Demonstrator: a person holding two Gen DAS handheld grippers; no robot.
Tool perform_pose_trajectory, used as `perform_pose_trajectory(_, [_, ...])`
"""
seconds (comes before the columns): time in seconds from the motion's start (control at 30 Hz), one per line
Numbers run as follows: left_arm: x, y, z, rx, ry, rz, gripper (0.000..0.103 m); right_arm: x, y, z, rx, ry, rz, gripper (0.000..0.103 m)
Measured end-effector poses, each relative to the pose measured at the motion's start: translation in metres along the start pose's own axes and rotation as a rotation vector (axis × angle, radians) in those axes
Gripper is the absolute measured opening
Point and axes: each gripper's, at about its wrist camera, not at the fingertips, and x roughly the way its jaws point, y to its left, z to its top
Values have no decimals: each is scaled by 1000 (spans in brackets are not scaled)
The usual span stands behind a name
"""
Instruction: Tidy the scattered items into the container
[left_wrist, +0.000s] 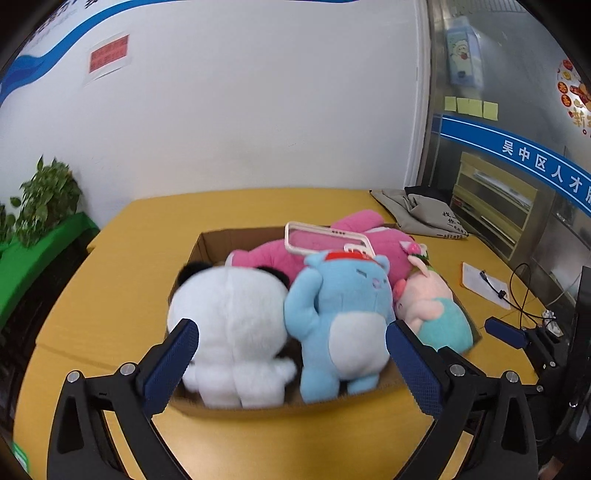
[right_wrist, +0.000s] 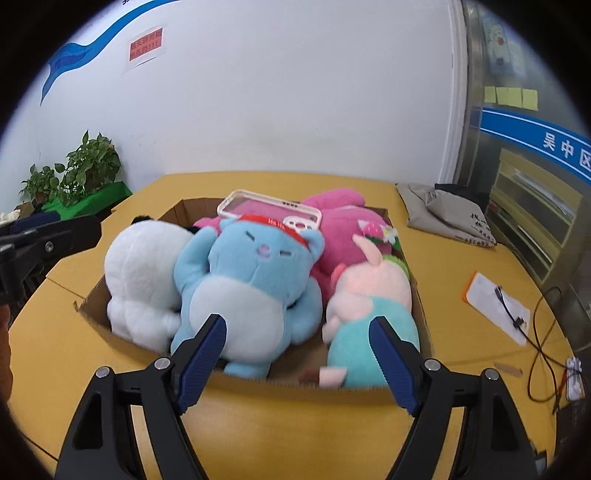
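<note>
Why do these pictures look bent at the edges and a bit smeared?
Left wrist view: the fisheye lens bows the wall and yellow table, corners go black, and the panda plush is softly blurred. Right wrist view: the same bulge and dark rim; the pig plush is smeared, and lighting is even.

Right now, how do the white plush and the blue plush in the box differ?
The white plush is plain white with black ears and no face in view; the blue plush shows closed eyes, a pale belly and a red headband. The white plush fills the box's left end; the blue plush sits in the middle. Both lie inside the cardboard box, pressed side by side, and neither is gripped.
</note>
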Motion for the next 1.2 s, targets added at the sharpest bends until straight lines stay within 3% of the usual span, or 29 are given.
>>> perform_pose_trajectory(0.17, [-13,0,-27,-40,25,-8,103,-12,-7,-21,28,31,-28,80])
perform_pose_trajectory(0.43, [-20,-5,-42,-43,26,-6,103,-27,-11,-26,45,15,-45,80])
perform_pose_trajectory(0.6, [-27,-8,-45,-40,-18,10,103,-28,-7,-29,32,20,-49,80])
perform_pose_trajectory(1.03, [-19,-11,-48,-51,15,23,103,-23,-8,-34,33,33,-49,80])
perform_pose_trajectory(1.2, [-12,-9,-49,-70,50,-5,103,-21,-10,-35,37,38,-51,80])
